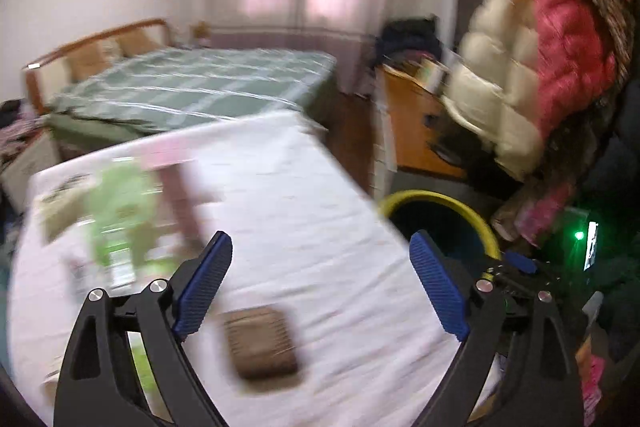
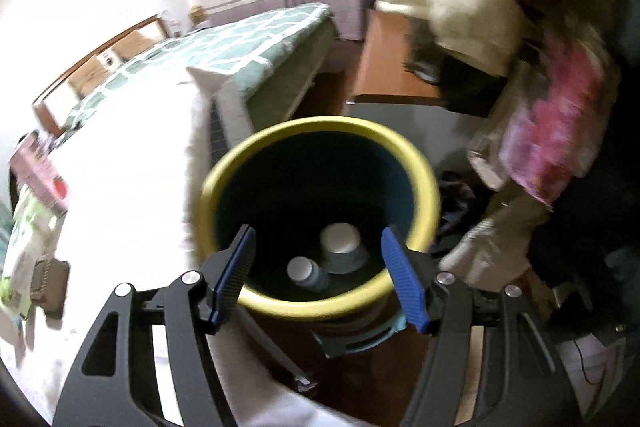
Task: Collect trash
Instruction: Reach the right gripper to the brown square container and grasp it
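Two pieces of trash already lie at the bottom of the bin [image 2: 320,163], a yellow-rimmed bucket with a dark inside: a pale cup [image 2: 342,247] on its side and a small bottle with a white cap [image 2: 306,273] just beside it. The bin stands on the floor against the edge of the table [image 1: 300,227], which is covered with a white cloth.

The right claw [image 2: 318,277] hangs over the bin's mouth with its blue pads spread wide and nothing between them, so it looks as though a drop-off has just been made there.

The left claw [image 1: 320,283] is also spread and empty, poised above the table. Under it, between the pads, lies a flat brown wallet-like piece [image 1: 260,343]; farther left sits a green and white packet [image 1: 116,223], blurred by motion.

The step in hand seems to be the turn back for more trash. The next move calls for choosing a piece on the table, likely the green packet, lowering a claw around it and pinching it before carrying it across to the bin.
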Motion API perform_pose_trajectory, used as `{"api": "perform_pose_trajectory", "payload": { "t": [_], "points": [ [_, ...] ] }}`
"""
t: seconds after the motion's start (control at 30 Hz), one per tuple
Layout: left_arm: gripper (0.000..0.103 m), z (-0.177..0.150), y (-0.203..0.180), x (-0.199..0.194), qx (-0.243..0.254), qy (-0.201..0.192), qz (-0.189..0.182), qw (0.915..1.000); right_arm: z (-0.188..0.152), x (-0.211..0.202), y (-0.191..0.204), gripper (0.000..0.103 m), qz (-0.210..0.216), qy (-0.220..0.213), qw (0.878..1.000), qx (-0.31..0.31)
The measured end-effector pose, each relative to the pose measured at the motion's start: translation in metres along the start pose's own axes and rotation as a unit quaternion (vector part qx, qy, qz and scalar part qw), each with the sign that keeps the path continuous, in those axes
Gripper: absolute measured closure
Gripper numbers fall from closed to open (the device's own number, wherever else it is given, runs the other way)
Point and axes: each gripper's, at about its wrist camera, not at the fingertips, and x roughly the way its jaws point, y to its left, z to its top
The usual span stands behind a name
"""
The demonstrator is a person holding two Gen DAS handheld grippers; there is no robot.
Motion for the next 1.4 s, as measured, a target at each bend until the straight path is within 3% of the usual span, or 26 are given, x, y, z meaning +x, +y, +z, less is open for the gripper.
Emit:
{"api": "perform_pose_trajectory", "payload": {
  "t": [0.1, 0.23, 0.37, 0.53, 0.8, 0.93, 1.0, 1.1, 1.4],
  "points": [
    [0.011, -0.013, 0.043, -0.038, -0.030, -0.026, 0.054, 0.9978, -0.002, 0.000, 0.041, 0.041, 0.028, 0.005, 0.999, -0.034],
    [0.010, -0.037, 0.104, -0.086, -0.068, -0.048, 0.140, 0.9866, -0.010, -0.001, 0.104, 0.041, 0.071, 0.012, 0.993, -0.090],
    [0.011, -0.055, 0.147, -0.112, -0.099, -0.053, 0.175, 0.9781, -0.020, -0.007, 0.160, 0.041, 0.118, 0.017, 0.984, -0.131],
    [0.010, -0.069, 0.173, -0.124, -0.118, -0.054, 0.180, 0.9750, -0.041, -0.018, 0.221, 0.034, 0.174, 0.027, 0.969, -0.176],
    [0.010, -0.078, 0.175, -0.110, -0.124, -0.048, 0.167, 0.9770, -0.056, -0.010, 0.251, 0.029, 0.164, 0.052, 0.964, -0.203],
    [0.010, -0.079, 0.173, -0.101, -0.127, -0.041, 0.165, 0.9772, -0.058, -0.002, 0.253, 0.029, 0.152, 0.058, 0.964, -0.209],
    [0.010, -0.080, 0.172, -0.098, -0.127, -0.038, 0.165, 0.9773, -0.058, 0.002, 0.251, 0.041, 0.150, 0.062, 0.965, -0.207],
    [0.010, -0.080, 0.172, -0.098, -0.127, -0.038, 0.167, 0.9770, -0.057, 0.004, 0.249, 0.046, 0.148, 0.060, 0.966, -0.201],
    [0.010, -0.083, 0.168, -0.090, -0.125, -0.032, 0.166, 0.9776, -0.040, 0.000, 0.219, 0.046, 0.128, 0.036, 0.977, -0.167]
  ]
}}
